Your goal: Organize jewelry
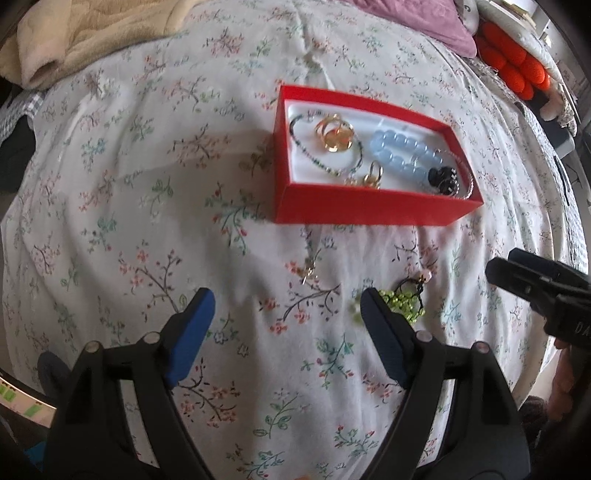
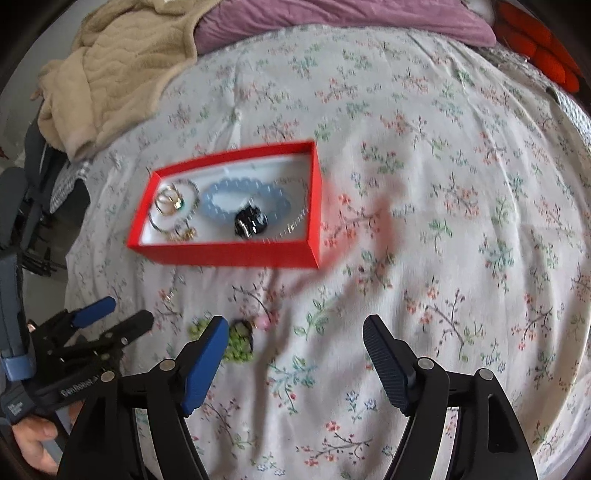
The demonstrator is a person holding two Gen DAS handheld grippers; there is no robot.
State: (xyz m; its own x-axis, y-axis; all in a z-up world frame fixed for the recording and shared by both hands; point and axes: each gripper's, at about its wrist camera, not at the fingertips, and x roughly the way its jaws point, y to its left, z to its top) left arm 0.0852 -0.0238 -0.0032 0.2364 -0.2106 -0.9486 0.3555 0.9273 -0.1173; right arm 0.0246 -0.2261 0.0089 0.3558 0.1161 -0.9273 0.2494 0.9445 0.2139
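Observation:
A red box with a white lining lies on the floral bedsheet. It holds a blue bead bracelet, gold rings, a thin beaded necklace, gold earrings and a black piece. On the sheet in front of the box lie a green beaded piece and a small gold earring. My left gripper is open and empty, beside the green piece. My right gripper is open and empty; the green piece lies at its left finger.
A beige blanket and a purple pillow lie at the far end of the bed. Orange yarn lies at the far right. The right gripper shows at the right edge of the left wrist view.

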